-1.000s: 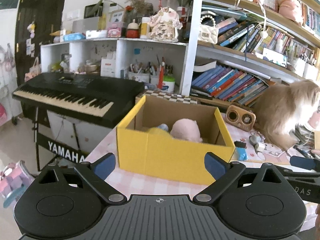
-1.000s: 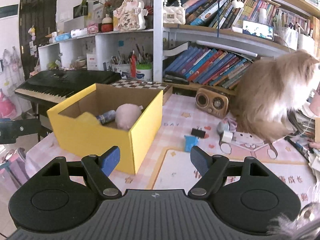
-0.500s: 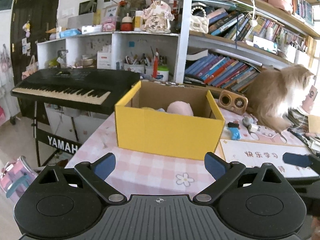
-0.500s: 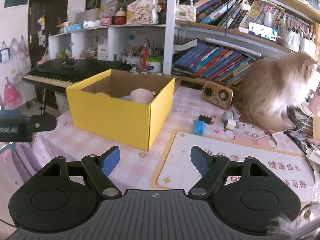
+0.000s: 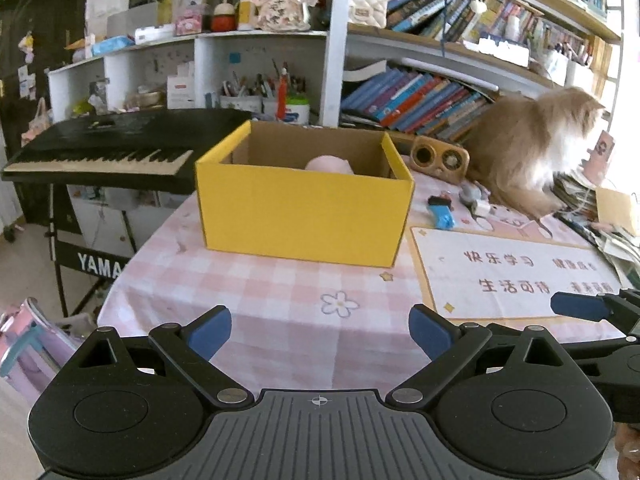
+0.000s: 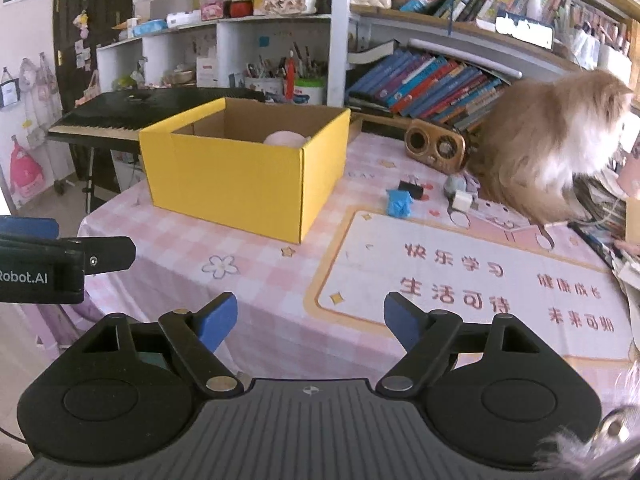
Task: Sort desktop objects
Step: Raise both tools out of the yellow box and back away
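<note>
Your right gripper [image 6: 310, 322] hovers over the pink checked tablecloth [image 6: 256, 276], jaws opening with nothing between them. Beyond it stands the yellow box [image 6: 240, 180], a pink plush [image 6: 286, 139] inside. Right of the box lie a blue toy [image 6: 399, 203] and a black binder clip [image 6: 412, 189].

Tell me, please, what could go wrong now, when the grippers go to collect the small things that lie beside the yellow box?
1. The cat sits right beside the loose items, so it may move into the path or knock them.
2. The blue object and the black binder clip lie close together, so a grab may catch both or push one away.
3. The right gripper is empty with jaws opening; a low approach may snag the desk mat edge.
</note>
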